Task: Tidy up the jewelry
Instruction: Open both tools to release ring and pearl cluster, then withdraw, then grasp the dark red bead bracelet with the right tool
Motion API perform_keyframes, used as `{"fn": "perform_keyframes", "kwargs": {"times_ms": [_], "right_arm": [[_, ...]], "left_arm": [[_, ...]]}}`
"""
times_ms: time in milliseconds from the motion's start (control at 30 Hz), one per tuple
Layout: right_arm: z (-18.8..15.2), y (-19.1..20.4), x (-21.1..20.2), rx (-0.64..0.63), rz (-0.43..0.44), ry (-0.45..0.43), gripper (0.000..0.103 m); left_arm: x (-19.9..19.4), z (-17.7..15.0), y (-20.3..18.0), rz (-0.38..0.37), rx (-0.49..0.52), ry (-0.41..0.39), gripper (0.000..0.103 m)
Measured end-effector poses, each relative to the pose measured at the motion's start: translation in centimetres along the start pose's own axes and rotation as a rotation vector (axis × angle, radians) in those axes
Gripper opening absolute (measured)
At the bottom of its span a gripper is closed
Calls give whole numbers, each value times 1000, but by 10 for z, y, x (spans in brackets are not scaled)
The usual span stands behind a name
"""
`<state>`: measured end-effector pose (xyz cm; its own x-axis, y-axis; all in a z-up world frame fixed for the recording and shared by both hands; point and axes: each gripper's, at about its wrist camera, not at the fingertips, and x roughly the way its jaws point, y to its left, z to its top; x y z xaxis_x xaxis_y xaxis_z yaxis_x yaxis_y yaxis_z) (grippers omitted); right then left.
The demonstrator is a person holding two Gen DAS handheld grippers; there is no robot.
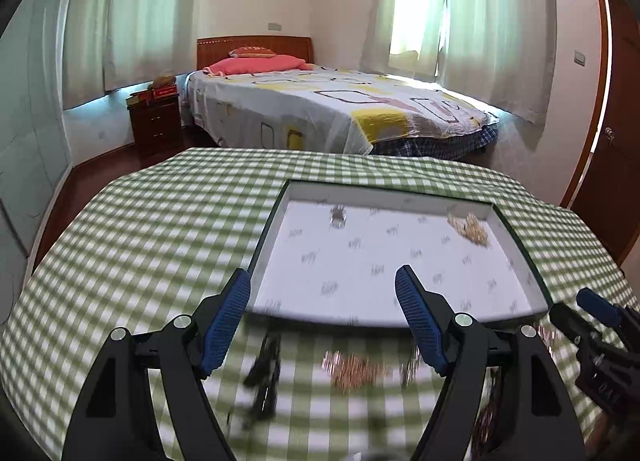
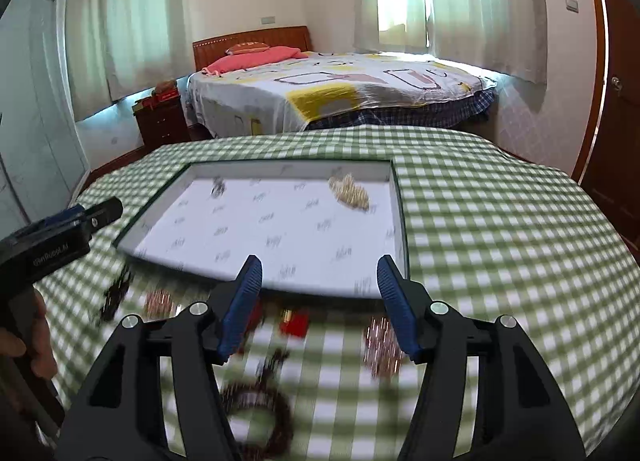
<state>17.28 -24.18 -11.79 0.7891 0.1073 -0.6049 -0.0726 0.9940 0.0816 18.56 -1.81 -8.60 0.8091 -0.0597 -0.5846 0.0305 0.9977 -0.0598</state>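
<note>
Hovering both hand-held grippers over loose jewelry on the checked bench, ahead of the next pick.

I hold the left hand-held gripper (image 1: 322, 281) and the right hand-held gripper (image 2: 319, 269) spread wide, pinching nothing. The white tray (image 1: 516, 229) lies just beyond both, already carrying a gold chain (image 1: 470, 227) in its far right corner and a small dark piece (image 1: 338, 217) far left. On the cloth below my left fingers sits a copper-coloured heap (image 1: 354, 371), beside a black piece (image 1: 264, 375); under my right lie a red item (image 2: 294, 323), a dark beaded loop (image 2: 260, 409) and a rose-gold chain (image 2: 380, 345). Blur hides detail, so I judge it best to steady, come straight down and close on one heap only.
</note>
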Motion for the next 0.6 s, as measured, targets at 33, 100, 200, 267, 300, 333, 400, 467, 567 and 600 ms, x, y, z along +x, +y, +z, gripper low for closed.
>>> {"fn": "perform_keyframes", "kwargs": {"times_ms": [33,100,200,267,300,333,400,467,567,600], "right_arm": [[-7,1,-2,-4,1,5,62],[-22,5,-6,-13,4,24,63],[-37,9,-10,-12,11,37,64],[-46,14,-12,-21,15,46,64],[-50,15,-12,-22,20,50,64],[-52,16,-13,-21,24,52,64],[-55,19,-13,-18,33,60,65],[-58,21,-14,-10,40,63,67],[-63,23,-10,0,50,80,72],[-65,25,-7,3,56,93,72]], "left_arm": [[-3,-5,0,3,4,3,73],[-8,-15,2,16,11,11,73],[-18,-34,7,34,10,34,73],[-21,-44,11,47,-1,49,73],[-23,-47,13,53,-6,55,73],[-25,-52,14,59,-9,58,73],[-29,-56,19,70,-19,56,73],[-33,-62,22,79,-22,52,73],[-38,-70,25,90,-22,50,73],[-39,-73,27,93,-21,52,73]]}}
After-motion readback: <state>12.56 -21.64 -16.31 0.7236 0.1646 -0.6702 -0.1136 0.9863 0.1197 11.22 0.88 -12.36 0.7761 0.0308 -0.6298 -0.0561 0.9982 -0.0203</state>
